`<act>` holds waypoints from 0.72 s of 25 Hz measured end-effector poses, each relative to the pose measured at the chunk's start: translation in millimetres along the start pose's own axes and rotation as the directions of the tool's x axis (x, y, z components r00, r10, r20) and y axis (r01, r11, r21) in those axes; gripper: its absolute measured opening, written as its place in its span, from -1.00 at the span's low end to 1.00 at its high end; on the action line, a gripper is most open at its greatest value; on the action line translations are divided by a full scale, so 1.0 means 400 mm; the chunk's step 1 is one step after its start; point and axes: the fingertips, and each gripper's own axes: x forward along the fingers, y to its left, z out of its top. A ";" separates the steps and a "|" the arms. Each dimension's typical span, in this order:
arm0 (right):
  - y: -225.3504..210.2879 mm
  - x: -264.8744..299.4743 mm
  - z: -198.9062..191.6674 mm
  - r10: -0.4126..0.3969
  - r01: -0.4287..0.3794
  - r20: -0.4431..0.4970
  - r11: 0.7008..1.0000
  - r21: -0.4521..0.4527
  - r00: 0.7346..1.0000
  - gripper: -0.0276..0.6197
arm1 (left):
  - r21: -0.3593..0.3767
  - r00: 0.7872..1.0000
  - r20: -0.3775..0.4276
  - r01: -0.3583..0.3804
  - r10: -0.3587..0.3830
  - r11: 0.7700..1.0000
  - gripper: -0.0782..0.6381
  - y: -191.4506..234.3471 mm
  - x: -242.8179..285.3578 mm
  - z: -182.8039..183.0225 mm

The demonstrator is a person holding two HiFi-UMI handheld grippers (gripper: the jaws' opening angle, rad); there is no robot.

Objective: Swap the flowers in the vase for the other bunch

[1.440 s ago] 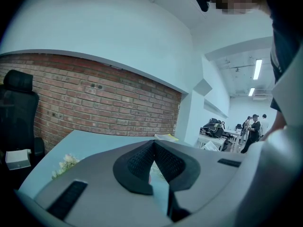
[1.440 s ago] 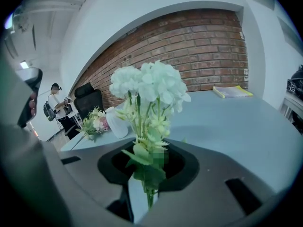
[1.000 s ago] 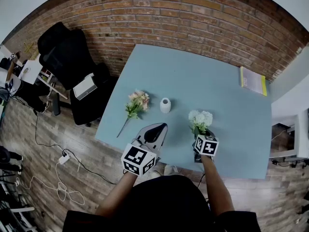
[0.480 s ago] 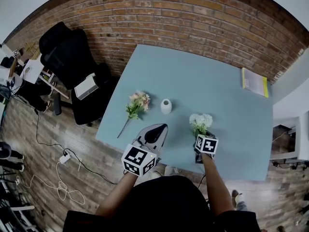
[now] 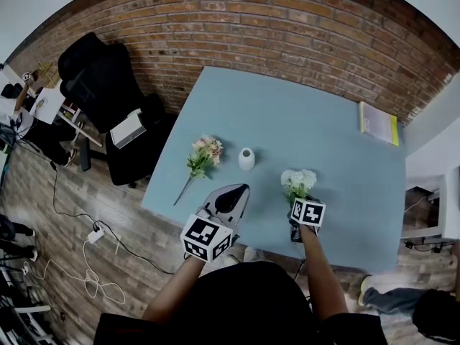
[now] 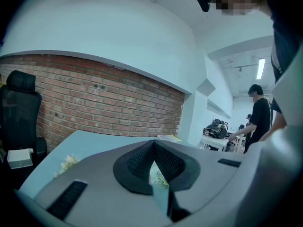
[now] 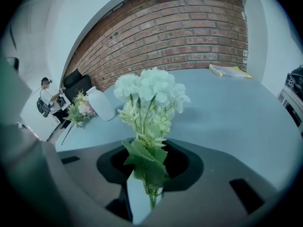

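An empty small white vase (image 5: 246, 158) (image 7: 101, 104) stands mid-table. To its left, a pink bunch (image 5: 203, 153) (image 7: 79, 109) (image 6: 66, 163) lies flat on the blue table (image 5: 302, 121). The white bunch (image 5: 298, 179) (image 7: 151, 91) is to the vase's right, its stems and leaves between the jaws of my right gripper (image 5: 300, 196) (image 7: 150, 167). Those jaws have just been opening, and the bunch still juts up from them. My left gripper (image 5: 233, 190) (image 6: 154, 148) is shut and empty at the near table edge, pointing across the table.
A yellow-edged book (image 5: 376, 120) (image 7: 230, 71) lies at the far right of the table. A black office chair (image 5: 100, 77) and a white box (image 5: 127, 129) stand off the table's left side. A brick wall runs behind. People stand in the background.
My right gripper has tilted slightly while keeping the white bunch in about the same place. The left gripper, vase and pink bunch have not moved.
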 end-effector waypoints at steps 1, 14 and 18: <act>0.001 -0.001 0.002 0.003 -0.003 -0.001 1.000 -0.001 1.000 -0.50 | 0.000 1.000 0.001 -0.001 0.001 1.000 -0.76 0.001 0.000 0.000; 0.022 -0.044 0.033 0.040 -0.041 0.045 0.999 0.011 0.998 -0.18 | -0.007 1.000 0.014 0.008 -0.008 1.000 -0.76 -0.012 -0.004 0.003; 0.026 -0.074 0.054 0.031 -0.031 0.073 1.000 -0.001 0.997 -0.18 | -0.005 1.000 0.016 0.014 -0.014 1.000 -0.76 -0.020 -0.011 0.004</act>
